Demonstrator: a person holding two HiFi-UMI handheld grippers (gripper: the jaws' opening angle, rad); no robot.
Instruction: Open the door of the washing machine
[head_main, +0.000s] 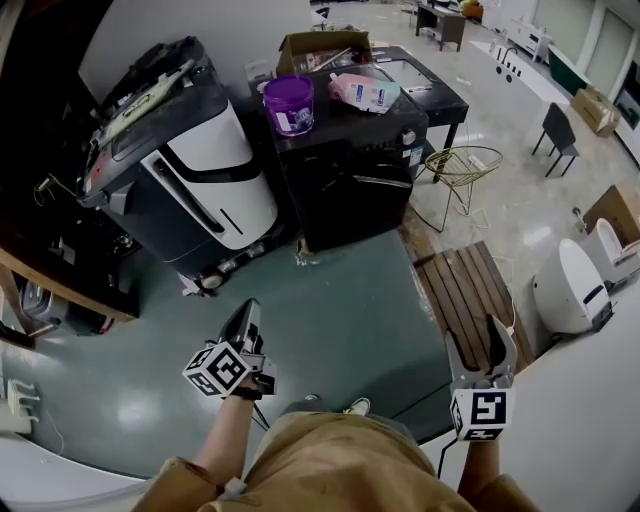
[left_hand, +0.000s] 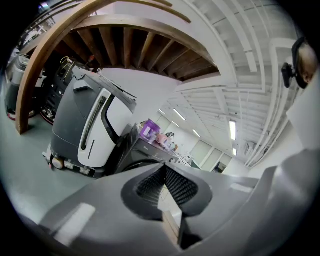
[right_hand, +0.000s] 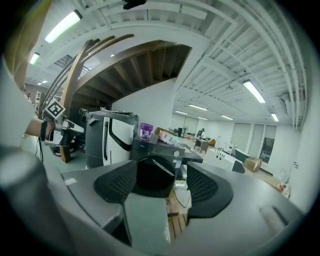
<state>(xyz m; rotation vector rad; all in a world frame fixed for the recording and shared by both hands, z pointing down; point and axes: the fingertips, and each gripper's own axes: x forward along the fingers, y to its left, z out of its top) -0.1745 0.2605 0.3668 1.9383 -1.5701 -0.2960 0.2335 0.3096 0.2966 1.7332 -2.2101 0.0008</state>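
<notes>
washer (head_main: 345, 170), black and front-loading, stands on the floor well ahead of the person, with a purple jar (head_main: 289, 104) and a pink pack (head_main: 365, 92) on its top. a grey-and-white machine (head_main: 200, 170) is just beside it on the left. its round door (right_hand: 150, 176) faces this way and looks shut. left tongs (head_main: 247, 310) are closed on nothing. right tongs (head_main: 474, 342) stand apart and empty, the door framed far off between their jaws. both are well short of the washer.

by its look the door is a rigid hinged disc, held by a latch that likely needs a firm tug before it swings free. the hold should be at the rim on the side away from the hinge. a pale slanted streak there may be the handle, though i cannot tell for sure. smooth plastic could slip, so hooking a jaw behind the lip seems safer than pinching the face.
</notes>
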